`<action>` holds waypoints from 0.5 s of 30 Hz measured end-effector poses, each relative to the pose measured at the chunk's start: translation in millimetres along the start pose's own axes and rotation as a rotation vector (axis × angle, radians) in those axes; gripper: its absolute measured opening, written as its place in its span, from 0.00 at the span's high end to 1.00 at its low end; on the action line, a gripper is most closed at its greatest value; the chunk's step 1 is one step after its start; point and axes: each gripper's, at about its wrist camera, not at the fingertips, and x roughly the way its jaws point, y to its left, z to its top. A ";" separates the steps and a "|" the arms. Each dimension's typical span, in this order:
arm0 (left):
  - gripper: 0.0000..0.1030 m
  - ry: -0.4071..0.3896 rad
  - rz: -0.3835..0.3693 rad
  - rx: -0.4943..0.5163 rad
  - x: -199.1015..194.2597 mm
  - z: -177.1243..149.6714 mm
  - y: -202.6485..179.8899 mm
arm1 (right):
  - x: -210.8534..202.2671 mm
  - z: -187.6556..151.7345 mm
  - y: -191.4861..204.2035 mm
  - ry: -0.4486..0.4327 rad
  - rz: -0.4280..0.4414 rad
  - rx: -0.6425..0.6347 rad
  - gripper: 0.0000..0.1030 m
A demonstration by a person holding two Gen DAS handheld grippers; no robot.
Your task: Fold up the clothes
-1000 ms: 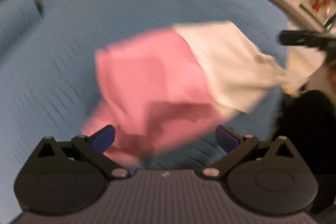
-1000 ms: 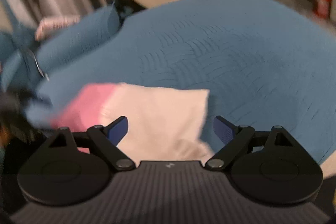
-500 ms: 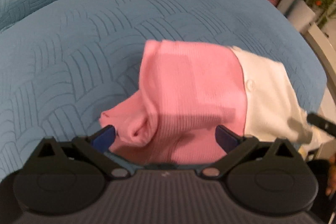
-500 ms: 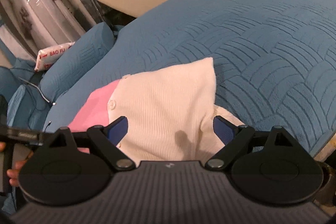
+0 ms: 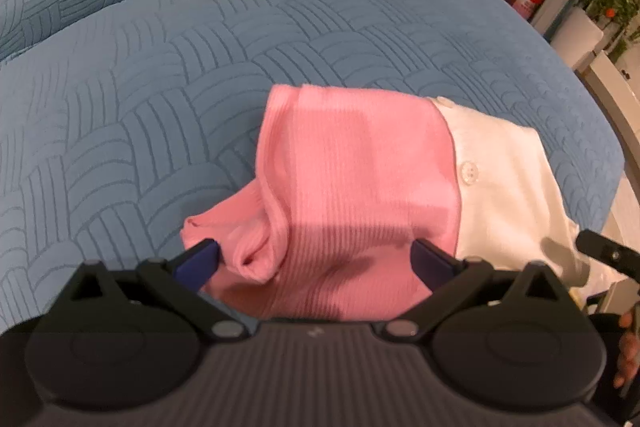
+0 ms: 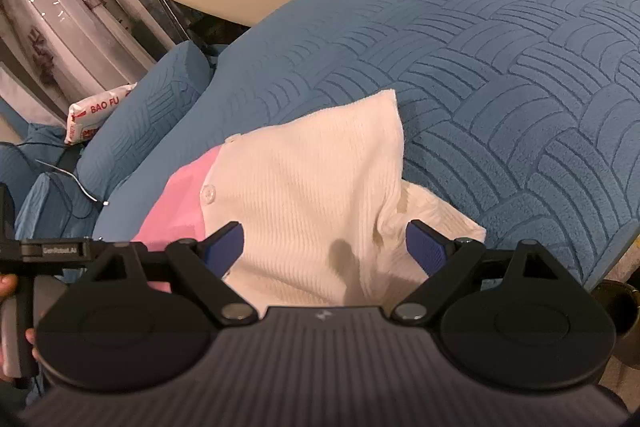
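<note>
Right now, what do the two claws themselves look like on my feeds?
Both match: the left claw and right claw each have a dark grey ribbed body with a small pale logo, two round black housings, black linkage arms with silver pivot pins, and blue ribbed pads. A black bar on the left one's frame carries small white lettering.

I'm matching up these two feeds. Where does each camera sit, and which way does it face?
Left wrist: on the left gripper, facing down at the cardigan's pink half on the blue bedspread; open fingers and a hand show.
Right wrist: on the right gripper, over the white half; open fingers show.
Shared: cardigan, bedspread.
</note>
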 end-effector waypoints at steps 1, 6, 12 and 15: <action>0.00 0.002 0.004 0.011 -0.4 0.7 -1.1 | -0.2 0.5 -0.4 0.000 0.003 0.006 0.12; 0.00 0.000 0.026 0.061 -13.8 0.9 -10.7 | 1.8 2.8 2.1 0.002 0.014 0.038 0.12; 0.00 0.079 0.069 0.177 -54.3 9.6 -23.4 | -35.9 41.3 29.2 0.140 -0.066 0.017 0.12; 0.00 0.167 0.124 0.259 -66.3 25.9 -35.1 | -59.8 68.2 43.1 0.196 -0.085 -0.004 0.12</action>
